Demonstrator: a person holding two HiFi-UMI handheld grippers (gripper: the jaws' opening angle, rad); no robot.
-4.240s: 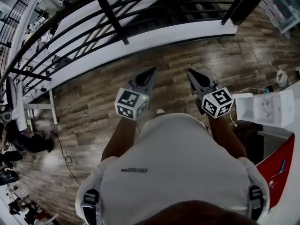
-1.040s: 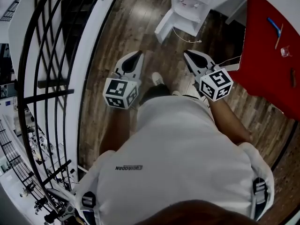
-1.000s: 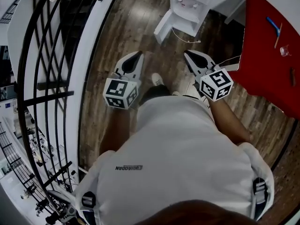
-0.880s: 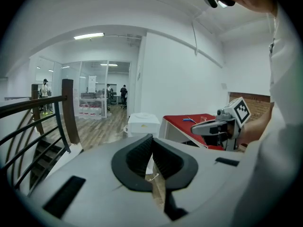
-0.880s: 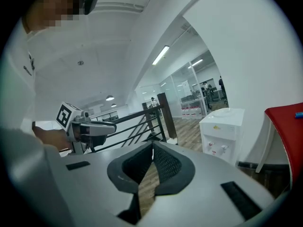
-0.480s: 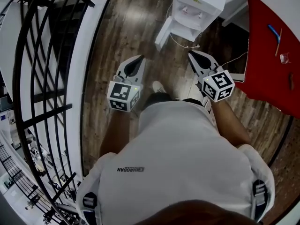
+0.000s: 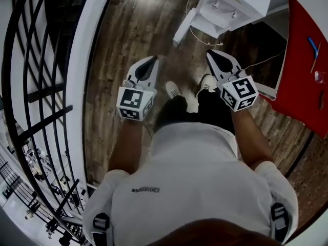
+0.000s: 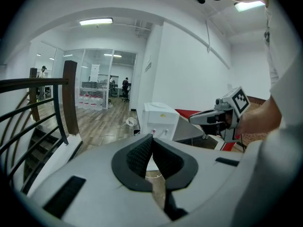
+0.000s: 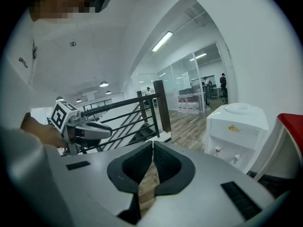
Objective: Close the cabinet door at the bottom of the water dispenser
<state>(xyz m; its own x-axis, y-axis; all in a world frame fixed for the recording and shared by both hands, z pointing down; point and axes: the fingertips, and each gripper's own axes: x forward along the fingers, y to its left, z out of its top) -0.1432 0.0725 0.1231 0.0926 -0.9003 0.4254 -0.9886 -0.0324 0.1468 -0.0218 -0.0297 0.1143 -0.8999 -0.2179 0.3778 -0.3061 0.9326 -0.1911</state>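
**First onlooker:** What could go wrong from here?

**Second onlooker:** The white box-shaped water dispenser (image 7: 237, 3) is standing ahead of the person, and its white cabinet door (image 7: 183, 28) is hanging open toward them. A thin white cord (image 7: 199, 40) is lying on the floor just beside that door. I'd judge a hard shove could trap it or rock the dispenser.

**First onlooker:** And the tools?

**Second onlooker:** The left tool (image 7: 152, 59) and right tool (image 7: 211, 54) are pointing forward with jaws together, gripping nothing, well apart from the door.

**First onlooker:** The room?

**Second onlooker:** A dark wood plank floor (image 7: 128, 29) is stretching underfoot. A black metal railing (image 7: 31, 86) is running along the left, and a red worktop (image 7: 305, 86) is sitting on the right.
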